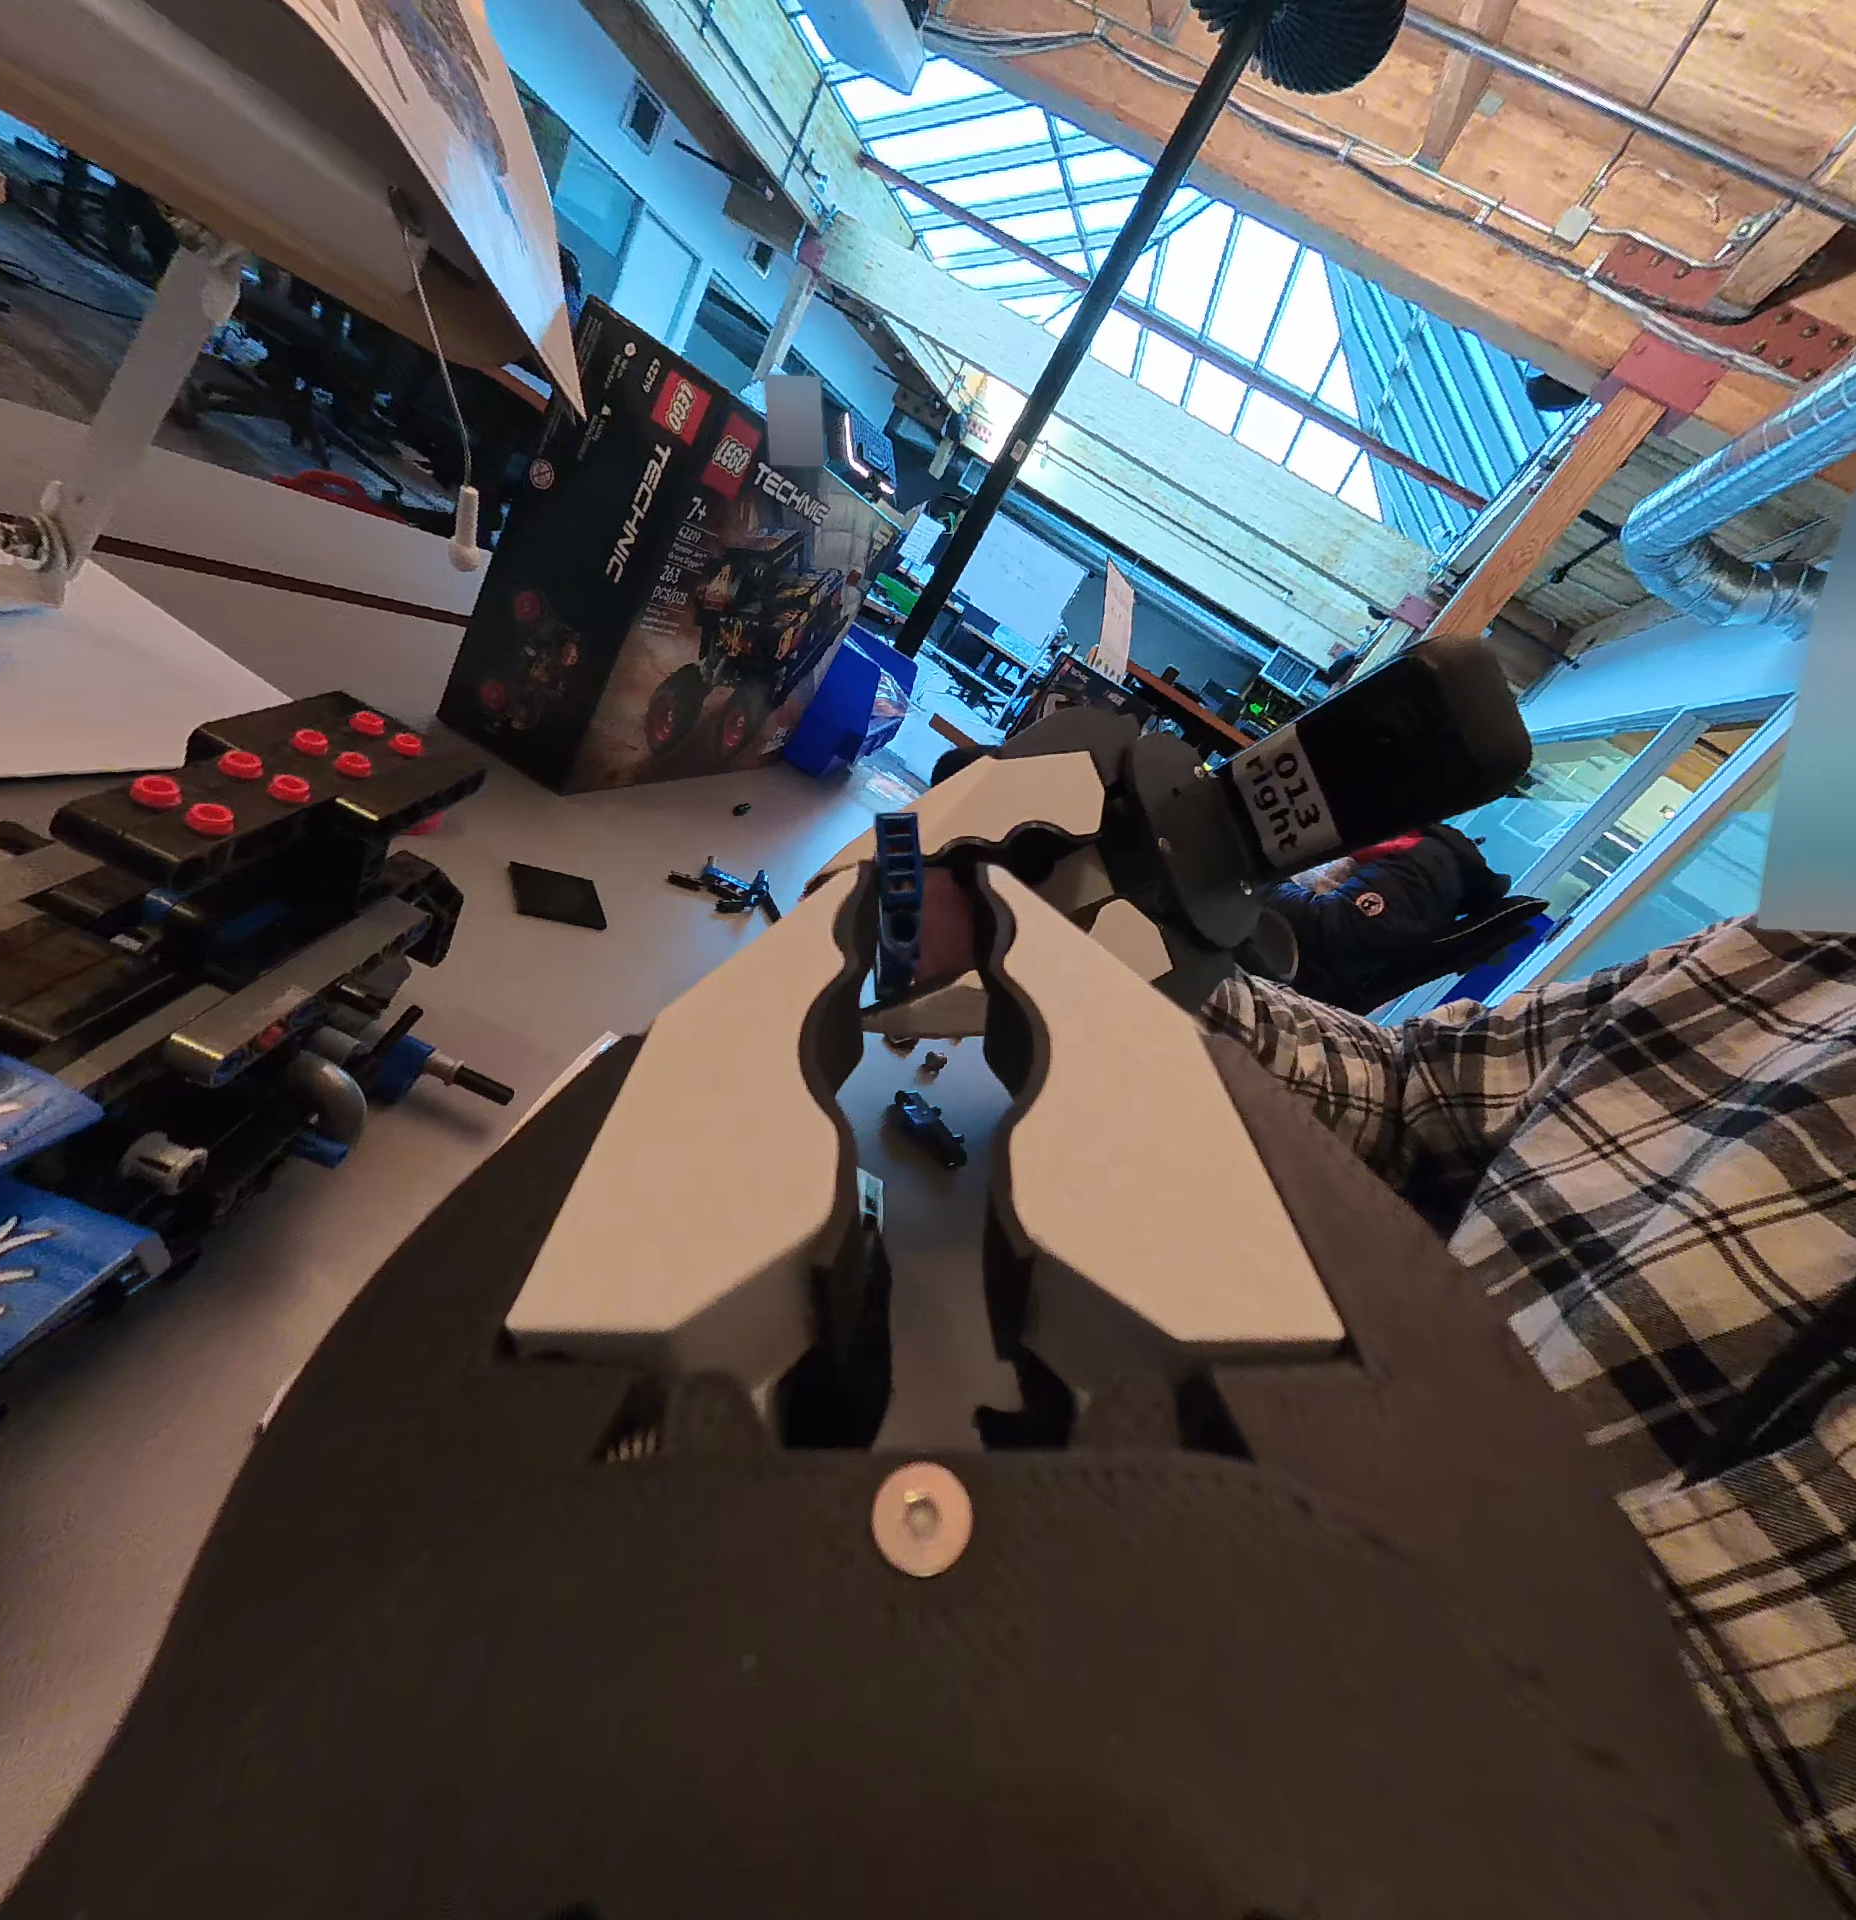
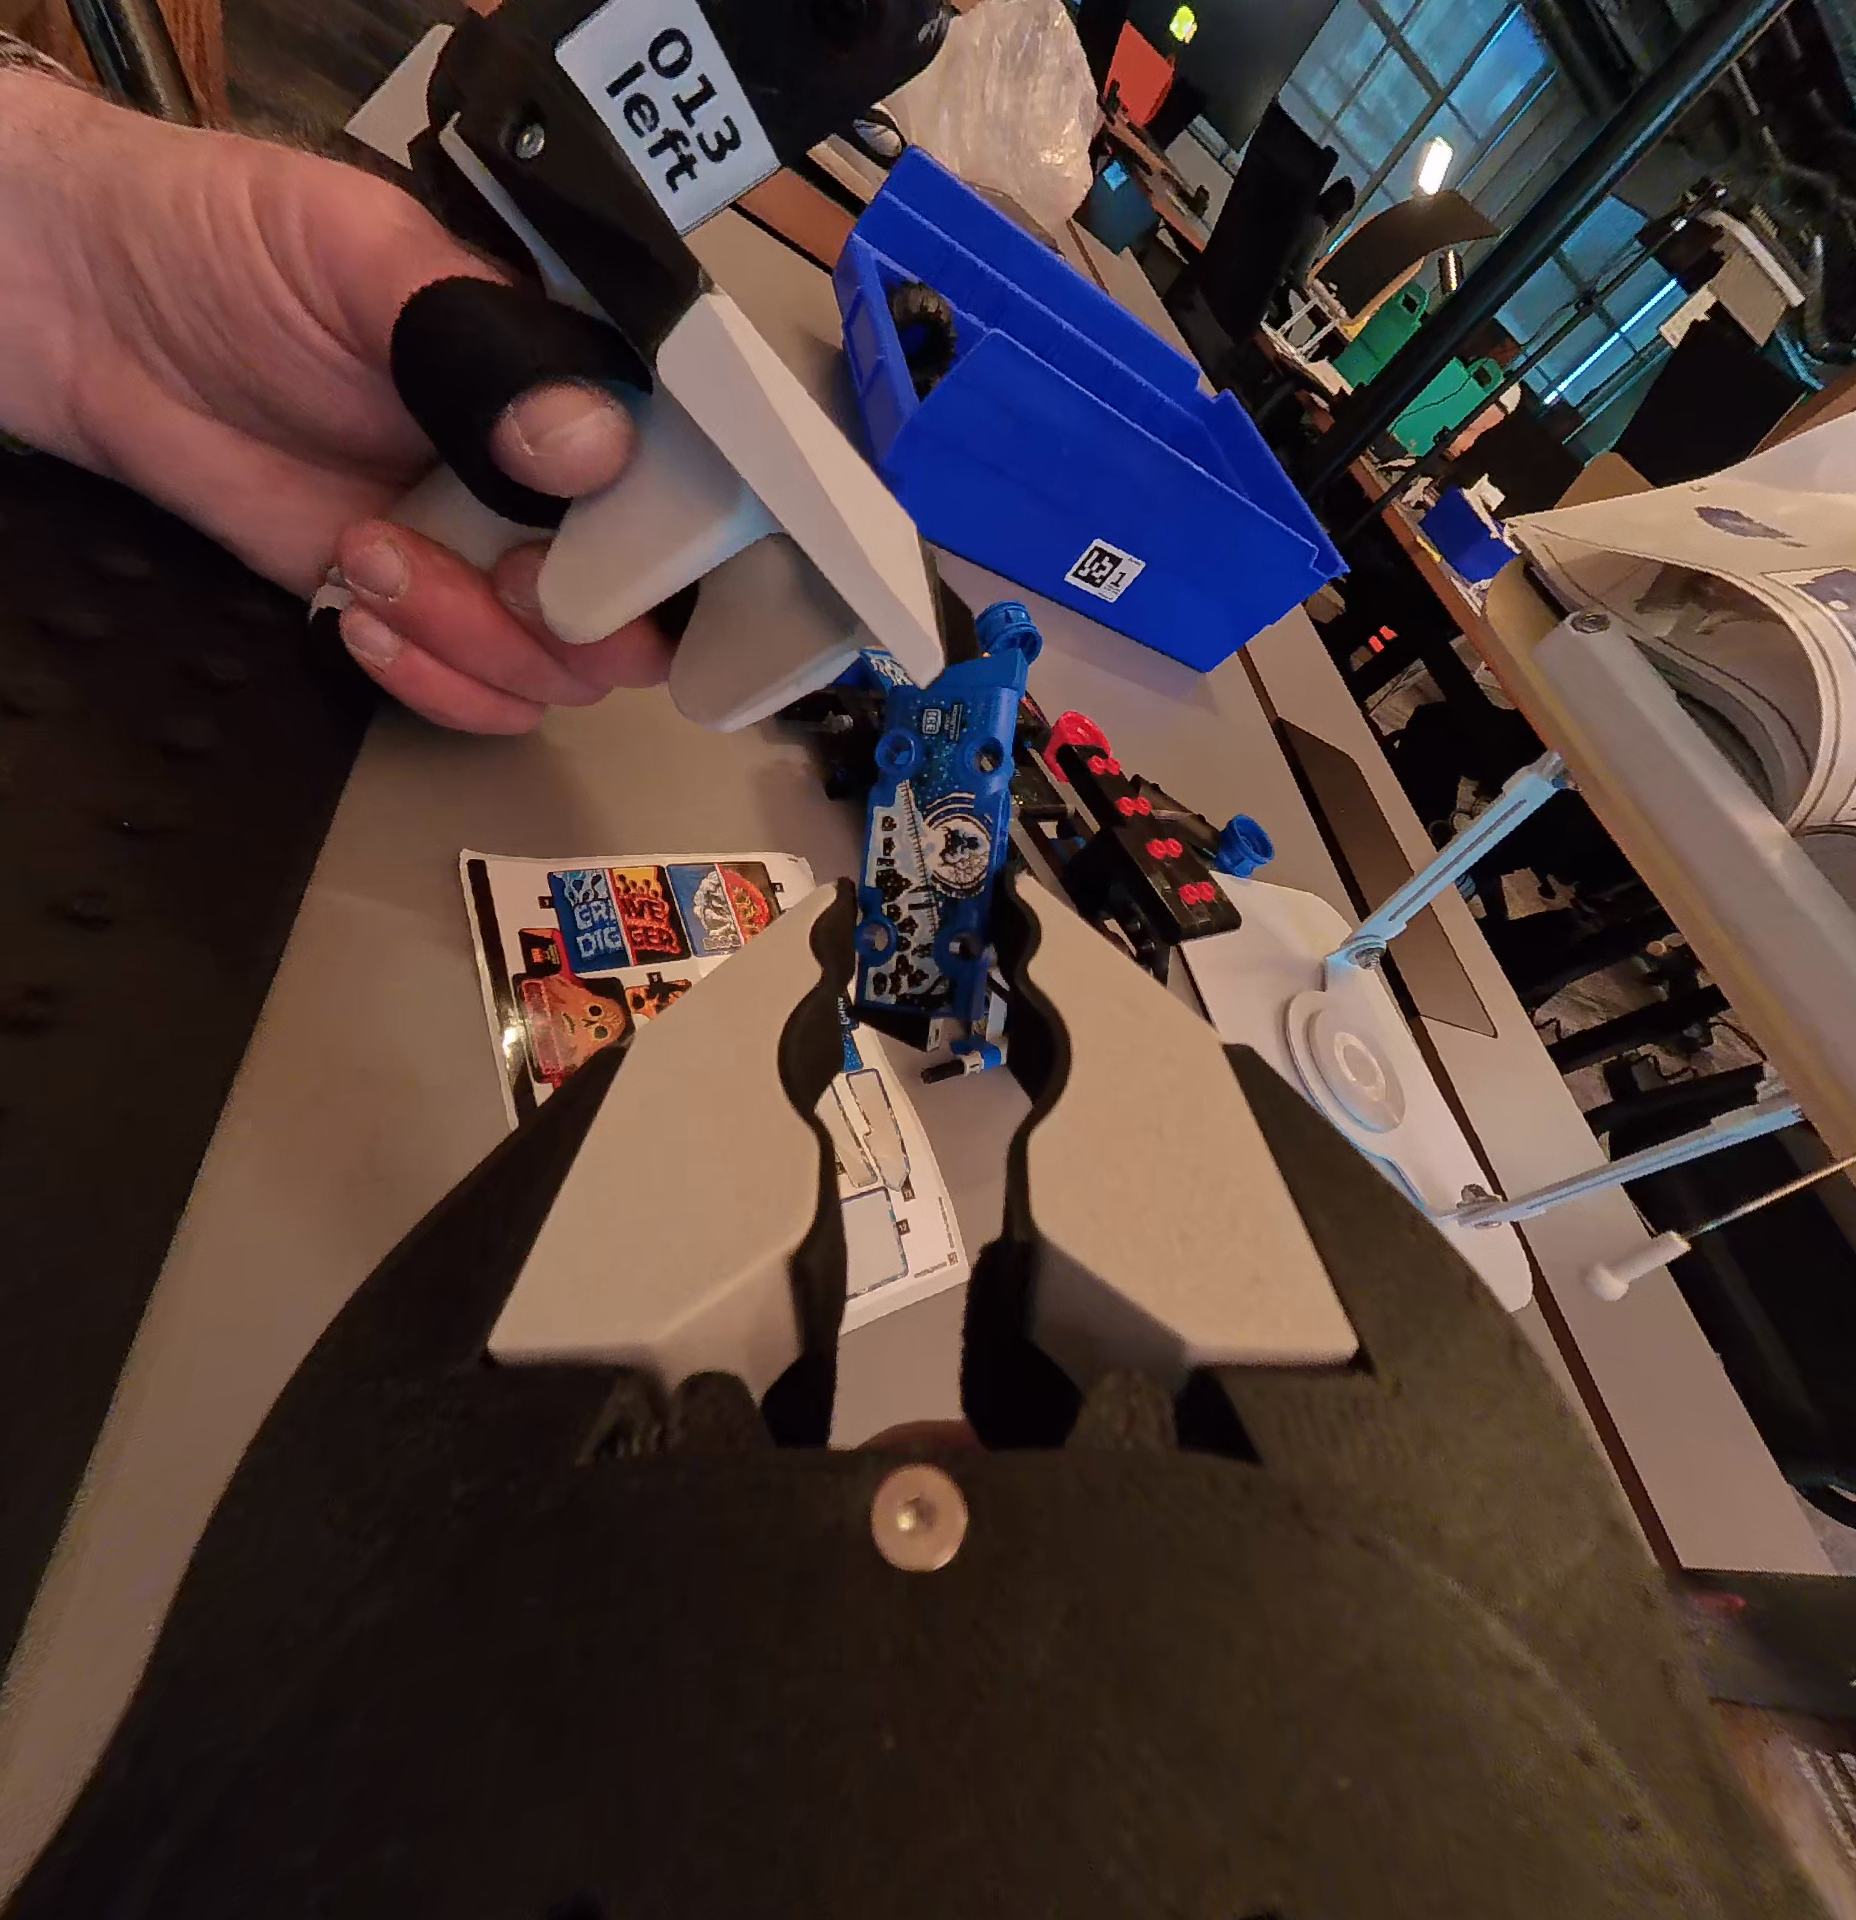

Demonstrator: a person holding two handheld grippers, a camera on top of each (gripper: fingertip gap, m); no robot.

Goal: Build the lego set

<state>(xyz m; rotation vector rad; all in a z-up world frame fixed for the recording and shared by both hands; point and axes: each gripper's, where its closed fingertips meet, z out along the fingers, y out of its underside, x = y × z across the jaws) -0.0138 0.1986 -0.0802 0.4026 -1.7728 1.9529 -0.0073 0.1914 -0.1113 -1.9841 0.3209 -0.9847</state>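
A blue Lego panel with a sticker on it [image 2: 934, 852] is held in the air over the table. My right gripper [image 2: 929, 914] is shut on its lower sides. My left gripper [image 1: 921, 904] has the panel's holed edge [image 1: 896, 883] between its fingertips, and in the right wrist view it [image 2: 903, 670] meets the panel's top end. The half-built black truck with red pins [image 1: 259, 821] lies on the table to the left; it also shows behind the panel [image 2: 1142, 831].
The Lego box [image 1: 675, 582] stands at the back. A blue bin [image 2: 1059, 436], a sticker sheet [image 2: 633, 935] and an instruction booklet on a stand [image 2: 1734, 675] are on the grey table. Small loose pieces [image 1: 726, 883] and a black tile [image 1: 555, 894] lie near the truck. My left and right fingertips are right by each other. It is some 15 cm from my right tips to the black tile [image 1: 555, 894].
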